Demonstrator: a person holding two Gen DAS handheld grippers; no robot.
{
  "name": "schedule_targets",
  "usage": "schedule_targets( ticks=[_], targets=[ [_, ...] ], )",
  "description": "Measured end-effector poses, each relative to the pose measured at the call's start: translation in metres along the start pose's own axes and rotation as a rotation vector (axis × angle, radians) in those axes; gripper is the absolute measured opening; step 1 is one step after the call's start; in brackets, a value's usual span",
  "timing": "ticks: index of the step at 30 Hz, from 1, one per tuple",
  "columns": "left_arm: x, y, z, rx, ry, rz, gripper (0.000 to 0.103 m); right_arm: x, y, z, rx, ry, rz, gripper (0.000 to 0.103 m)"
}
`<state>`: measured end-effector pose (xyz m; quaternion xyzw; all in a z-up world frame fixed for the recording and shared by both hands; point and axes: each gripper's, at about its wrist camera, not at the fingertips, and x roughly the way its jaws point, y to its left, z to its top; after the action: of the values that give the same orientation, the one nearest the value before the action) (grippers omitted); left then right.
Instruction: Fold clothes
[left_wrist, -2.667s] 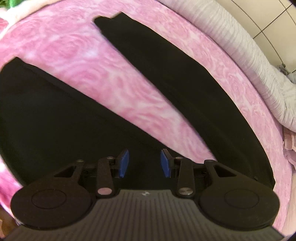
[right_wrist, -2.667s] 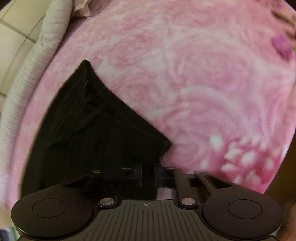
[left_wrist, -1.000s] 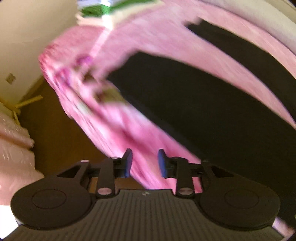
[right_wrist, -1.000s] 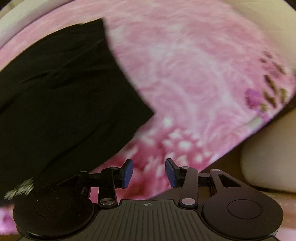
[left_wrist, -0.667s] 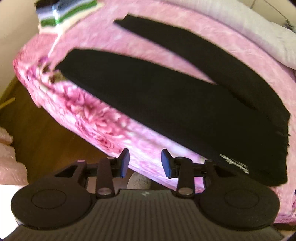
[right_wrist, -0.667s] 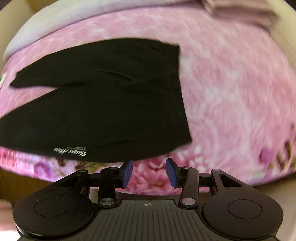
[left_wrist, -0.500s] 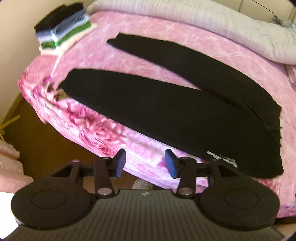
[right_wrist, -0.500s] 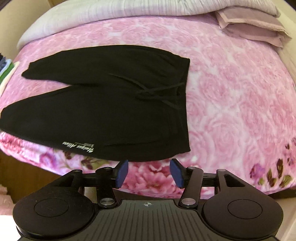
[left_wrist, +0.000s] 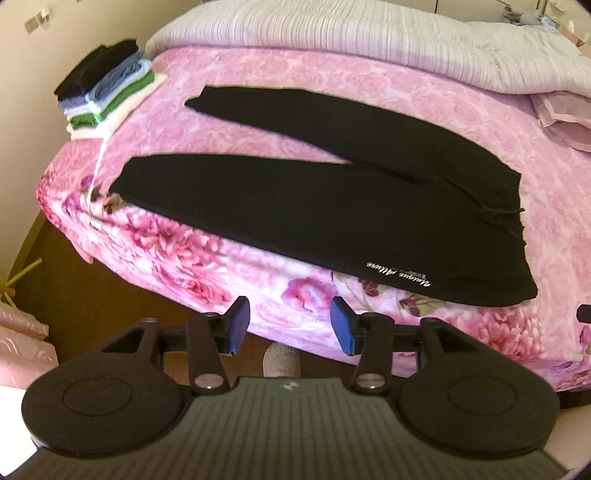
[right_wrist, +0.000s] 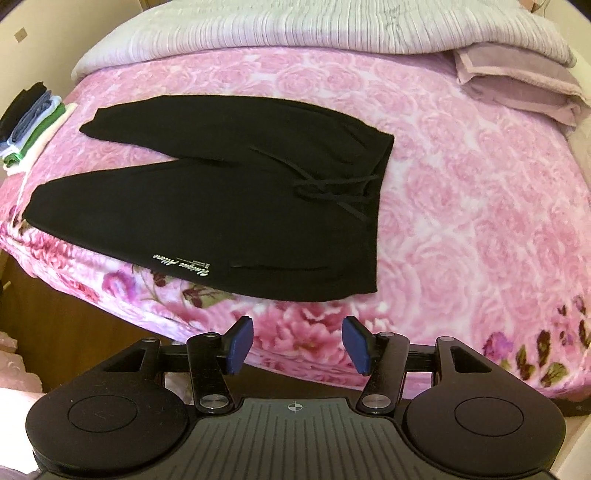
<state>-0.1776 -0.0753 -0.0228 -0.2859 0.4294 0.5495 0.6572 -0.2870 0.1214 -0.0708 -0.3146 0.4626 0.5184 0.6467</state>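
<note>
From the left wrist view, the black sweatpants (left_wrist: 332, 206) lie spread flat on the pink rose-print blanket (left_wrist: 369, 85) of the bed, legs parted in a V toward ten o'clock, the waistband with its drawstring toward three o'clock, and a small white script logo on the near leg by the bed's edge. The left gripper (left_wrist: 288, 325) hangs above the bed's near edge, its blue fingers (left_wrist: 236, 325) standing wide apart with nothing between them. A stack of folded clothes (left_wrist: 107, 88) sits at ten o'clock near the bed's corner, with the grey ribbed duvet (left_wrist: 369, 33) bunched along twelve o'clock. From the right wrist view, the same sweatpants (right_wrist: 229, 199) fill the centre, the drawstring (right_wrist: 332, 188) knotted toward two o'clock, the folded stack (right_wrist: 29, 125) at nine o'clock and a mauve pillow (right_wrist: 517, 81) at one o'clock. The right gripper (right_wrist: 297, 341) is likewise clear of the cloth, its fingers (right_wrist: 240, 343) opening further and holding nothing. By my reckoning the stack is finished work, while these pants are only laid out; no fold is made yet. Compared with a few seconds back, when both cameras sat low over the fabric and the right fingers looked closed at it, both grippers have let go and lifted well back.
</note>
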Motion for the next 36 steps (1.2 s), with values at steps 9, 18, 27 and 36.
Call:
schedule_targets(
  ticks=[9,18,27,36],
  targets=[
    [-0.02,-0.004,-0.009,0.02,-0.032,0.006,0.045,-0.015,0.002,-0.012,-0.017,-0.014,0.007,0.058],
    [-0.026,0.003,-0.018,0.001,-0.04,0.024,0.045,-0.021,0.006,-0.016,-0.025,-0.023,0.004,0.058],
    [-0.027,0.01,-0.025,-0.022,-0.016,0.038,0.045,-0.019,0.014,-0.012,-0.054,-0.022,0.016,0.058],
    [-0.025,-0.004,-0.012,0.029,-0.025,0.026,0.046,-0.016,0.004,-0.01,-0.007,-0.026,0.021,0.058]
  ],
)
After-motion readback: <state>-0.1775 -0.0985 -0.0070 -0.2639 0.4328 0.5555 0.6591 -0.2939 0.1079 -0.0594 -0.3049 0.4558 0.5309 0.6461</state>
